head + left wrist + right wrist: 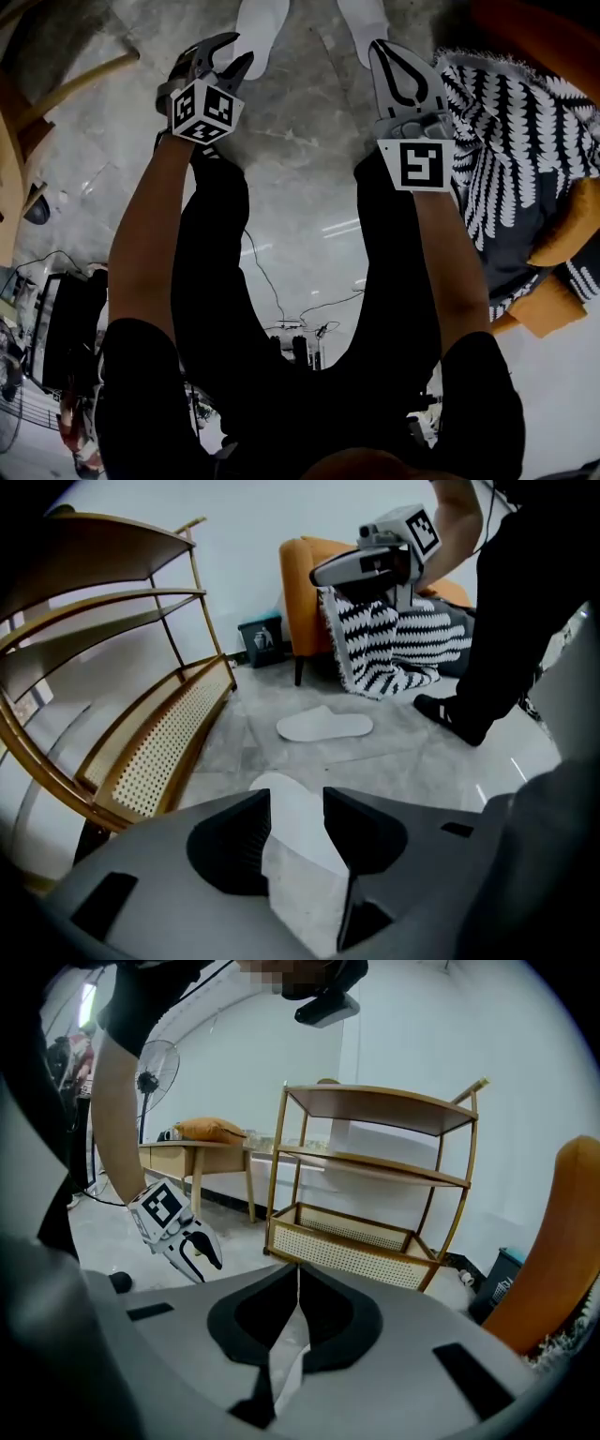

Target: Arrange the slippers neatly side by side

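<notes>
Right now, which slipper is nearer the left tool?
The white slipper framed between the left tool's open jaws, beside the rack. The other slipper lies farther off, toward the orange chair.

Bright, even indoor light, with strong fisheye bending and dark corners.

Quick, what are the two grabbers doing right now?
Left gripper: open over a white slipper, not gripping it.
Right gripper: shut, holding nothing.

Matt white slipper [323, 726], glossy floor [422, 761]
</notes>
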A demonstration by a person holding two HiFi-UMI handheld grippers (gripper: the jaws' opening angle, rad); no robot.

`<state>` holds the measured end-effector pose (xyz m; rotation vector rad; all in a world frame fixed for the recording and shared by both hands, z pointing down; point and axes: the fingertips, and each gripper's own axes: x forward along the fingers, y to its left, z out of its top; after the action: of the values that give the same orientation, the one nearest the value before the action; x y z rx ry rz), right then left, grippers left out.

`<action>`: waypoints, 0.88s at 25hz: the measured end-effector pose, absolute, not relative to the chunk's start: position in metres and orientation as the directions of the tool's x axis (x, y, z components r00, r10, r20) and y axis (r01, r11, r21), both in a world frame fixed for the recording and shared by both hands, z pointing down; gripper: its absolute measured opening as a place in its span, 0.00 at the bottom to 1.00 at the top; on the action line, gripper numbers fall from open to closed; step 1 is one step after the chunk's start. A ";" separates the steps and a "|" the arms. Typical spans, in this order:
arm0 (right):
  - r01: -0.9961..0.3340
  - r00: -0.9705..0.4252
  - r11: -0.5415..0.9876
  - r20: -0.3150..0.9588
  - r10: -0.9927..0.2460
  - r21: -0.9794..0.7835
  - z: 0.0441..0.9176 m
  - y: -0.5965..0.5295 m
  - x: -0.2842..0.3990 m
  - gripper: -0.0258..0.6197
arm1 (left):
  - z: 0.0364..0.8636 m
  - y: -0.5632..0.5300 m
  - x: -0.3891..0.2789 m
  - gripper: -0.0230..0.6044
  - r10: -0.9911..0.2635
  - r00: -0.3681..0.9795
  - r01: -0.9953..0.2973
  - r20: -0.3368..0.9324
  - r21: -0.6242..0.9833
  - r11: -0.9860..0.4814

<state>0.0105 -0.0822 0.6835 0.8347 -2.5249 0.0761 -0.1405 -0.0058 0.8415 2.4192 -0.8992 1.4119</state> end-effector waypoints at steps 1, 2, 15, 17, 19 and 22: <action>-0.564 -0.702 0.820 0.464 -0.540 0.101 0.692 -0.082 0.013 0.09 | 0.854 -0.006 -0.140 0.34 -0.396 0.347 -0.580 0.850 -0.137 -0.803; -0.553 -0.705 0.826 0.468 -0.532 0.107 0.700 -0.082 0.015 0.09 | 0.865 -0.006 -0.139 0.34 -0.392 0.334 -0.569 0.857 -0.147 -0.809; -0.553 -0.694 0.827 0.492 -0.526 0.103 0.745 -0.088 0.048 0.09 | 0.969 -0.015 -0.147 0.34 -0.334 0.218 -0.530 0.917 -0.176 -0.829; -0.555 -0.688 0.825 0.500 -0.527 0.106 0.747 -0.089 0.053 0.09 | 0.976 -0.013 -0.142 0.34 -0.326 0.221 -0.530 0.919 -0.167 -0.831; -0.557 -0.685 0.823 0.501 -0.529 0.109 0.748 -0.090 0.055 0.09 | 0.981 -0.012 -0.141 0.33 -0.327 0.216 -0.537 0.920 -0.168 -0.827; -0.553 -0.686 0.825 0.497 -0.532 0.119 0.747 -0.093 0.055 0.09 | 0.982 -0.015 -0.144 0.15 -0.343 0.202 -0.553 0.917 -0.182 -0.813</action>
<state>0.0550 -0.0925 0.7471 0.7982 -2.4808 0.0544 -0.1437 -0.0154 0.9819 2.2837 -0.8639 1.6628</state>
